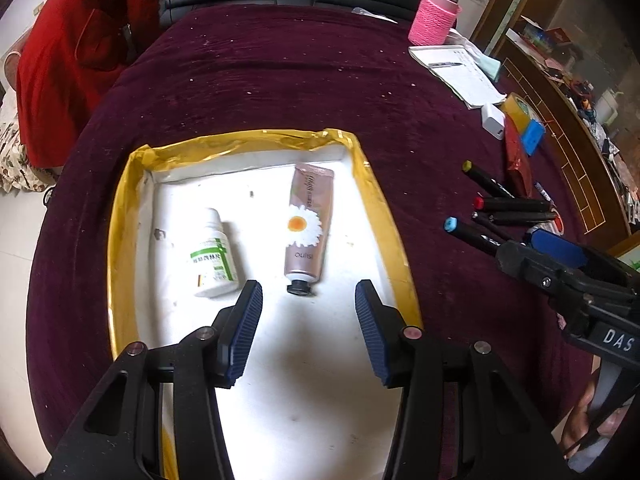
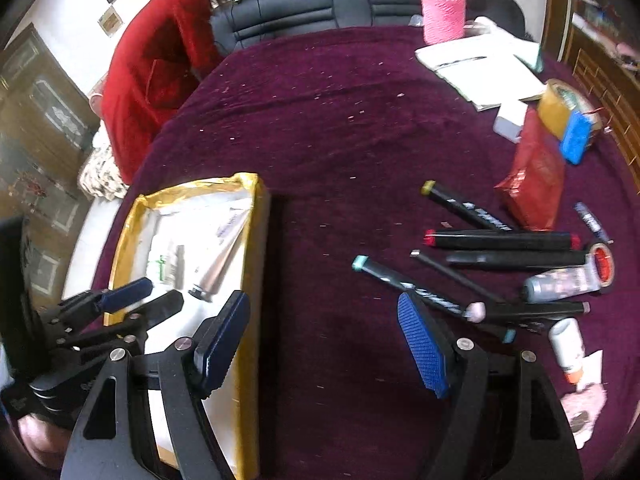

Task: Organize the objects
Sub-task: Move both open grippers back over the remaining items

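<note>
A white box with a gold-taped rim (image 1: 376, 200) lies on the maroon cloth; it also shows in the right wrist view (image 2: 256, 240). In it lie a white pill bottle (image 1: 212, 254) and a pink daisy tube (image 1: 306, 226). My left gripper (image 1: 308, 312) is open and empty, just above the box floor, short of the tube's black cap. My right gripper (image 2: 324, 340) is open and empty over bare cloth between the box and a cluster of black markers (image 2: 500, 240). The blue-capped marker (image 2: 408, 284) lies just past its right finger (image 2: 424, 344).
A pink knitted bottle (image 1: 434, 16), a notebook (image 1: 460, 72), a tape roll (image 2: 560, 104), a blue block (image 2: 576, 136), a red packet (image 2: 532, 176), small tubes (image 2: 560, 284) and a small white bottle (image 2: 568, 348) crowd the right side. A person in red (image 1: 68, 72) stands far left.
</note>
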Tool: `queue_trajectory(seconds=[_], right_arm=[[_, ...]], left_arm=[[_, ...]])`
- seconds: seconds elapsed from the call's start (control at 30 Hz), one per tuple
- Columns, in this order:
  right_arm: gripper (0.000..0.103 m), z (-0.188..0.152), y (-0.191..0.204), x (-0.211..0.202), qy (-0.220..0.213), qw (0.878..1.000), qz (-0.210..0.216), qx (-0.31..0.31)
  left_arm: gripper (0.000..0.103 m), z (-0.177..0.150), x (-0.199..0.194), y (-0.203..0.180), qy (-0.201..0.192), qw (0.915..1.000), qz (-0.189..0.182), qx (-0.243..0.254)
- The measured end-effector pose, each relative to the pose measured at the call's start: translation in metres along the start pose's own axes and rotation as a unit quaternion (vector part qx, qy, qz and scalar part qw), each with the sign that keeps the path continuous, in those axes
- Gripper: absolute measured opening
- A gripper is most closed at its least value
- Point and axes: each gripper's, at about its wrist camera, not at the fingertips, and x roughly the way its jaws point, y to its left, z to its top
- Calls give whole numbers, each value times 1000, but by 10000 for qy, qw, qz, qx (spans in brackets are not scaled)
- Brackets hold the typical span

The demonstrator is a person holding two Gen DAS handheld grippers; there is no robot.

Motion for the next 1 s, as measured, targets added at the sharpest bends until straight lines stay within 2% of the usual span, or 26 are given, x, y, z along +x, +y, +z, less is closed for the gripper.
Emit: queue_trajectory(seconds=[0.6,1.0], right_arm=[[72,-27,-59,-44,-325,9977,-580,-88],[73,-48,-131,-58,-283,9954,-856,314]], left_arm=[[47,-13,-13,-79,-115,9995,-115,264],[47,-17,-2,-131,-17,9985,-186,507]])
